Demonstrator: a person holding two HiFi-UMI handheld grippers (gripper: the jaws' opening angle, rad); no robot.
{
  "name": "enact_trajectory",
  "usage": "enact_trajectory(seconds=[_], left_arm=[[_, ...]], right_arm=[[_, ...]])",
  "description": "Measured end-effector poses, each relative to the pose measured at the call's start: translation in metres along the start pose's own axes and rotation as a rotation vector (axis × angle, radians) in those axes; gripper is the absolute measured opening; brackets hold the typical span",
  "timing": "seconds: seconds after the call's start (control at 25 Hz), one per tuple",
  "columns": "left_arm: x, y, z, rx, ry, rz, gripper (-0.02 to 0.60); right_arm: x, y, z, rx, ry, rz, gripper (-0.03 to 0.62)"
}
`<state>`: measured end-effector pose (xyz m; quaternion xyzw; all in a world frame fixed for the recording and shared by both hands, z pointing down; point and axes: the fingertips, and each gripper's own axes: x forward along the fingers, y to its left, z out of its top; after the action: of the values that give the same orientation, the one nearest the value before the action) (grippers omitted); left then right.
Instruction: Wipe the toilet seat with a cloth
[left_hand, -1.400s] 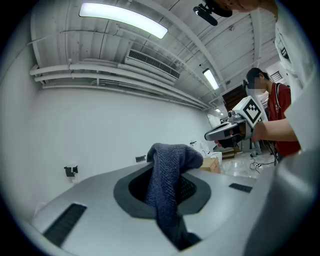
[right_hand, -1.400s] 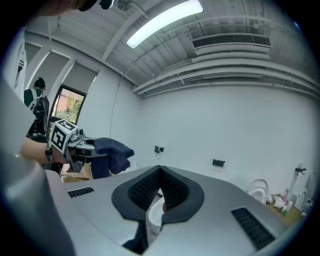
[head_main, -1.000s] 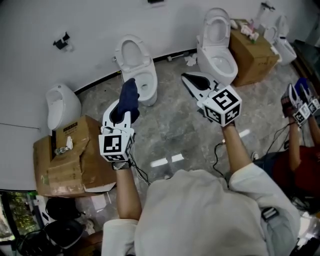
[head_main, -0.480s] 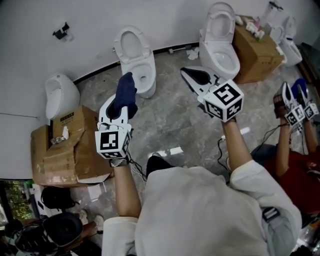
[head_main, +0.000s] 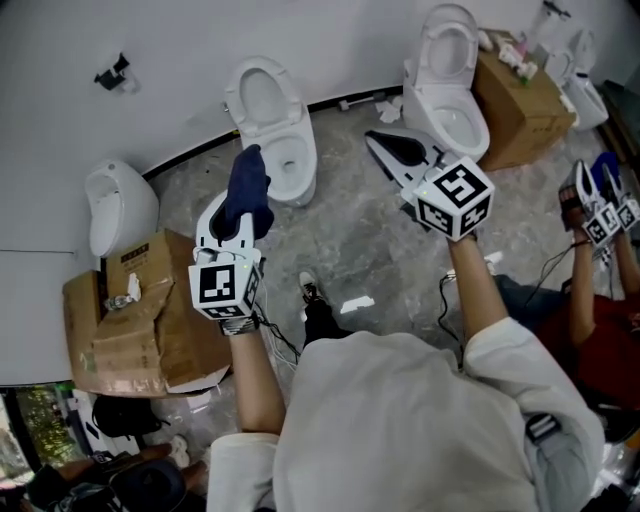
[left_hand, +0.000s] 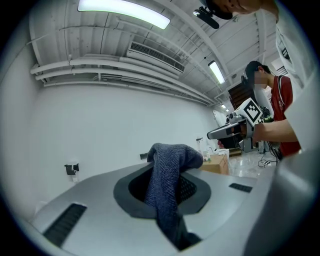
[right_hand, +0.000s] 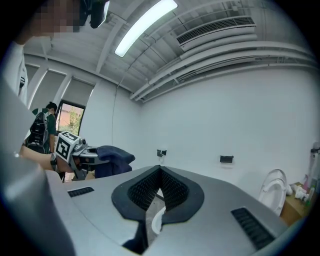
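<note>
A dark blue cloth (head_main: 249, 186) hangs from the tips of my left gripper (head_main: 244, 207), which is shut on it and held level above the floor just short of the nearer white toilet (head_main: 275, 125). That toilet's lid stands up and its bowl is open. In the left gripper view the cloth (left_hand: 172, 162) drapes over the closed jaws and hides their tips. My right gripper (head_main: 383, 148) is shut with nothing in it, to the right of that toilet and in front of a second white toilet (head_main: 446, 90). Its pads (right_hand: 172, 187) meet in the right gripper view.
A white urinal (head_main: 118, 207) and a torn cardboard box (head_main: 140, 310) stand at the left. Another box (head_main: 520, 95) with small items sits beside the second toilet. A second person with grippers (head_main: 600, 215) is at the far right. Cables lie on the marble floor (head_main: 350, 250).
Both grippers have moved forward and slightly down toward the toilets, the cloth still held in the left one. My foot has come into view below them.
</note>
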<state>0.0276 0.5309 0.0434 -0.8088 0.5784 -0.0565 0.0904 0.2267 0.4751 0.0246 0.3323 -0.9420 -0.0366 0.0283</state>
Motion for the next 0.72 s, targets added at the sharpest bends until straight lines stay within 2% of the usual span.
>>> enact_trajectory(seconds=[0.4,0.72], left_arm=[[0.092,0.115,-0.013,-0.008,-0.004,-0.047,0.040],[0.155,0.185,-0.033,-0.020,-0.013,-0.072,0.040]], right_arm=[[0.133,-0.041,0.015,0.011,-0.022,-0.048,0.028],[0.219,-0.066,0.017,-0.007,-0.049,-0.071,0.028]])
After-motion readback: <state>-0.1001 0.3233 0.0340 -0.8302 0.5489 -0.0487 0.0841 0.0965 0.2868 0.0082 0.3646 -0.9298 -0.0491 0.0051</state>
